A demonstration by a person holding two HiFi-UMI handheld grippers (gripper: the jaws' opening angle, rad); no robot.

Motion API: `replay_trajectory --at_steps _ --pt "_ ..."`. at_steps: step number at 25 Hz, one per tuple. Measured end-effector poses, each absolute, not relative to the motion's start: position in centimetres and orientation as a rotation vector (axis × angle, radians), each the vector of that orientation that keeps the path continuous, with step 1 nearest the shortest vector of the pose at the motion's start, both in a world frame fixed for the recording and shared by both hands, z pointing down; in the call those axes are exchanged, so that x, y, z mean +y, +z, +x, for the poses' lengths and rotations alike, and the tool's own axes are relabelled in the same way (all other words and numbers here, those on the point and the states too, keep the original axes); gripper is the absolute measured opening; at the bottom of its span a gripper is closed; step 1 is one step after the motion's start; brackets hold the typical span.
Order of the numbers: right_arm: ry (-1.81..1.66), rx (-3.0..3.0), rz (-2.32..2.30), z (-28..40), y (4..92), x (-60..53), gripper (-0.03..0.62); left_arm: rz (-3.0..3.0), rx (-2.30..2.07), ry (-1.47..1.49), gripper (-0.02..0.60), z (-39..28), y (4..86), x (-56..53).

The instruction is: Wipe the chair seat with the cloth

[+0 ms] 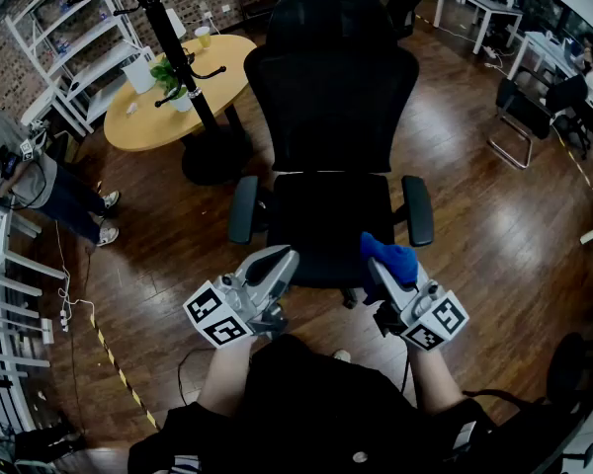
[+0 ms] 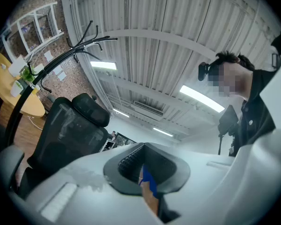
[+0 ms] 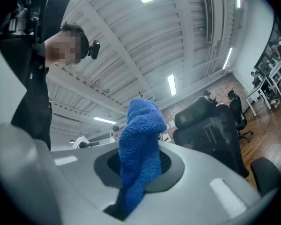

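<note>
The cloth (image 1: 389, 258) is in your right gripper (image 1: 378, 270), clamped in the jaws. It is a blue bunch whose long axis runs on along the jaws, toward the chair (image 1: 326, 97). Its free end sits over the front right corner of the seat (image 1: 321, 220); whether it touches is unclear. Your left gripper (image 1: 275, 265) is beside the right one at the seat's front edge, with its jaws pressed together and nothing between them. You hold both forearms forward and level with each other, marker cubes toward you. The head view alone shows the seat. The gripper views tilt up to the ceiling lights and show only the chair's back. In the right gripper view the cloth stands upright, its tip folded over.
</note>
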State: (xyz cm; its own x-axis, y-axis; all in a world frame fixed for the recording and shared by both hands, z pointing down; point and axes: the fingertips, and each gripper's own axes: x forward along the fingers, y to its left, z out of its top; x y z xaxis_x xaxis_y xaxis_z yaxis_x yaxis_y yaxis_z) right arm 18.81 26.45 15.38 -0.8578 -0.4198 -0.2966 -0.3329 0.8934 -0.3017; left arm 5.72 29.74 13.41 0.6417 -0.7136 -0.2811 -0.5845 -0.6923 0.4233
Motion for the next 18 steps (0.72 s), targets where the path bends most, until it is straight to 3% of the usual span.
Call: replay_trajectory --at_steps 7,18 --pt "-0.338 2.707 -0.583 17.3 16.7 20.6 0.037 2.556 -1.047 -0.634 -0.008 3.6 14.8 24.3" --pt "-0.374 2.761 -0.832 9.4 20.4 5.8 0.037 2.491 -0.967 -0.659 -0.008 -5.5 17.9 10.0"
